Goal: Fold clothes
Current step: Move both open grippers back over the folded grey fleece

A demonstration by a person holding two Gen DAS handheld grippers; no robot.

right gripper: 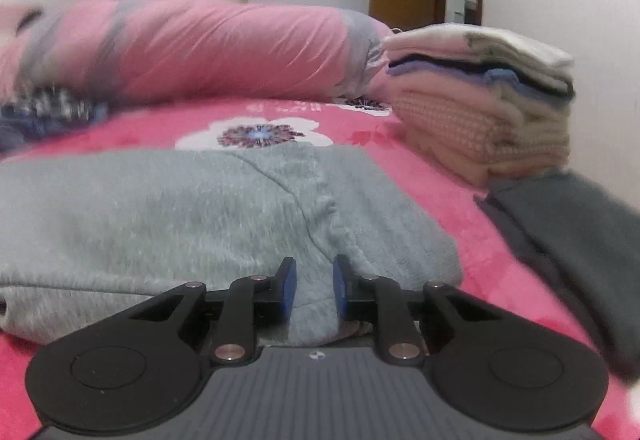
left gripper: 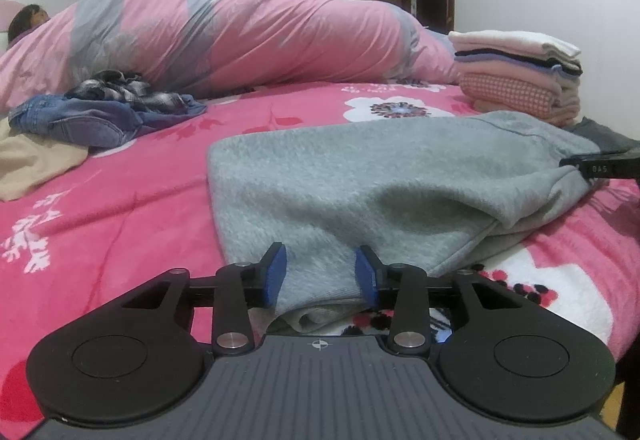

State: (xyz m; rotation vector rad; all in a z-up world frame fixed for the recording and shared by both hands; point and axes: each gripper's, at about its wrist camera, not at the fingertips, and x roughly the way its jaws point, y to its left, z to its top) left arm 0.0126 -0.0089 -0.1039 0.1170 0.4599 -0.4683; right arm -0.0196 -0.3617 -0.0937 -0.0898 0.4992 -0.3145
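folded stack [right gripper: 480, 96] beside grey sweater [left gripper: 360, 176], unfolded heap [left gripper: 104, 108] far left

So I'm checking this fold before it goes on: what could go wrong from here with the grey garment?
1. The left tongs straddle the grey garment at its near hem, pads seemingly not pressing; lifting now could leave the cloth behind.
2. The right tongs sit at a bunched edge and may catch just one layer, skewing the fold.
3. The stack of folded clothes stands close behind; a wide swing could topple it.
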